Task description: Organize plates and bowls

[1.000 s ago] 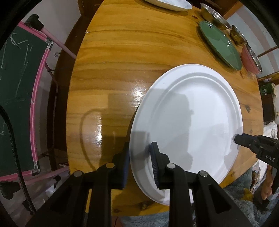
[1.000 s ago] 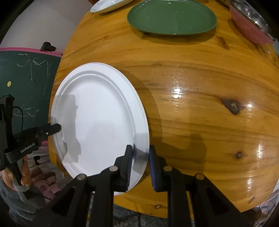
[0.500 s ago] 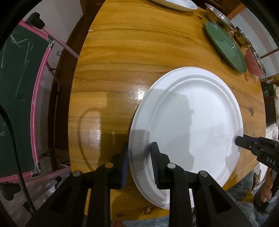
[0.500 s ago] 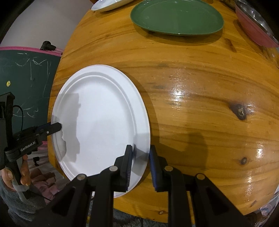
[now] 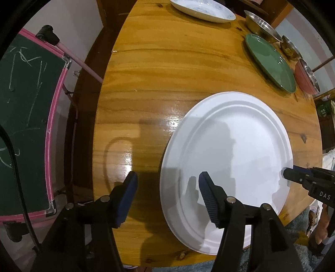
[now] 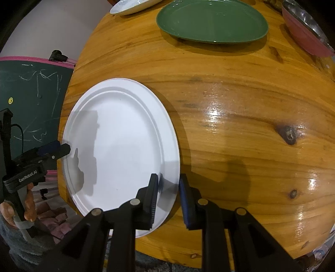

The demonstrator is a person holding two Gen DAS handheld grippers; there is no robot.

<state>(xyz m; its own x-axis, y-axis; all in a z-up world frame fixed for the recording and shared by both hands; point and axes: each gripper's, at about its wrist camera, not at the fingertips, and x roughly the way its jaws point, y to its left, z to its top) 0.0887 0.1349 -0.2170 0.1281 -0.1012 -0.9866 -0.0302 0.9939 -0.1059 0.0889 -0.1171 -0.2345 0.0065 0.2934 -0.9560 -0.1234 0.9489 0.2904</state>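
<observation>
Left gripper point(image 5: 167, 188) opening, fingers spread astride white plate point(image 5: 230, 159) rim, pads clear of it. Right gripper point(image 6: 168, 188) pinching opposite rim. Plate lies on wooden table point(image 5: 167, 73) near front edge. Beyond: green plate point(image 6: 211, 21), pink bowl point(image 6: 303, 39), steel bowl point(image 5: 261, 25).

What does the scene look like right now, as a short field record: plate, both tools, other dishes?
white plate: flat on the wooden table, near its front edge
left tool: jaws opening, plate rim between them, pads off it
right tool: closed on the plate's opposite rim
green plate: far side of the table
pink bowl: right of the green plate
second white plate: far edge
</observation>
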